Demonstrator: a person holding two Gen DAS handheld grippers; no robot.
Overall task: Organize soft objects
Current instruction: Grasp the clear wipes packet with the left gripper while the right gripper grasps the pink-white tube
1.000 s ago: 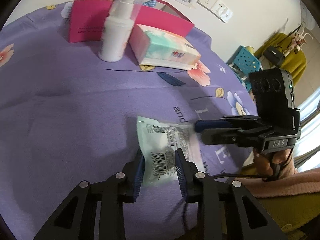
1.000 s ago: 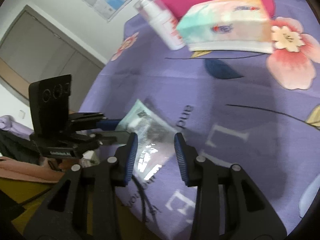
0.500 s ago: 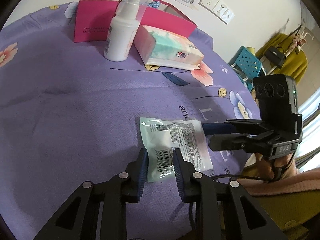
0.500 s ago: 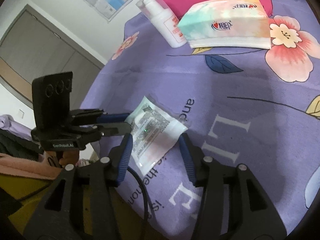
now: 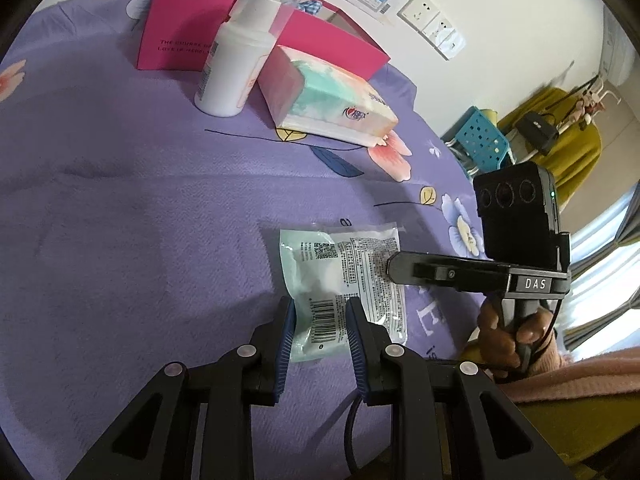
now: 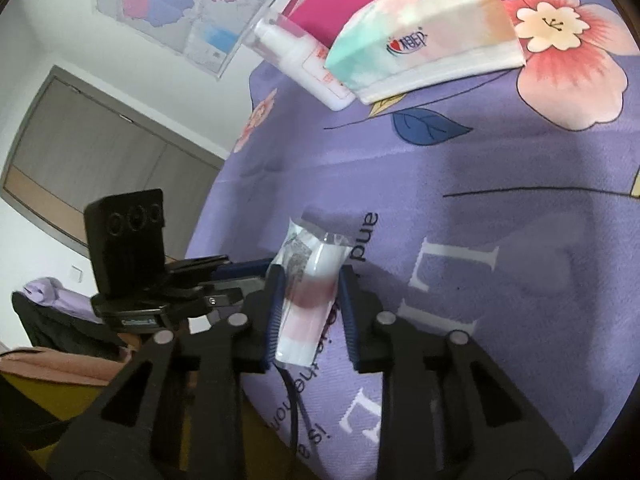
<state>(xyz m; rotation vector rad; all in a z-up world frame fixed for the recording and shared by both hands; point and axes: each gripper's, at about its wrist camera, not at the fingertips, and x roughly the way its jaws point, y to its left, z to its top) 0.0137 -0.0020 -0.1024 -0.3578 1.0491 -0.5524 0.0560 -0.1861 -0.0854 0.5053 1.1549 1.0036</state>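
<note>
Currently the left gripper (image 5: 320, 316) is clamped on the near edge of the clear plastic packet (image 5: 344, 276), which lies on the purple floral cloth (image 5: 120, 220) close to the cloth's near edge. The right gripper (image 6: 308, 292) reaches in from the packet's right side; its jaws are closing, with the packet's end bunched between them and the blue pads (image 6: 275, 312) against the film.

View differences:
- Left wrist view: shows the printed back of the packet with barcode and small text, the person's hand (image 5: 508, 332) on the right gripper's handle, a pink sleeve (image 5: 580, 376), and wall sockets (image 5: 434, 26).
- Right wrist view: shows the packet edge-on, squeezed into a narrow fold with pink and white contents, plus a wall map (image 6: 192, 4) and a door (image 6: 92, 156).

Edges and free room:
- A tissue pack (image 5: 332, 100), a white pump bottle (image 5: 240, 56) and a pink box (image 5: 188, 36) stand together at the far side, well apart from the packet.
- Between them and the packet the cloth is bare.
</note>
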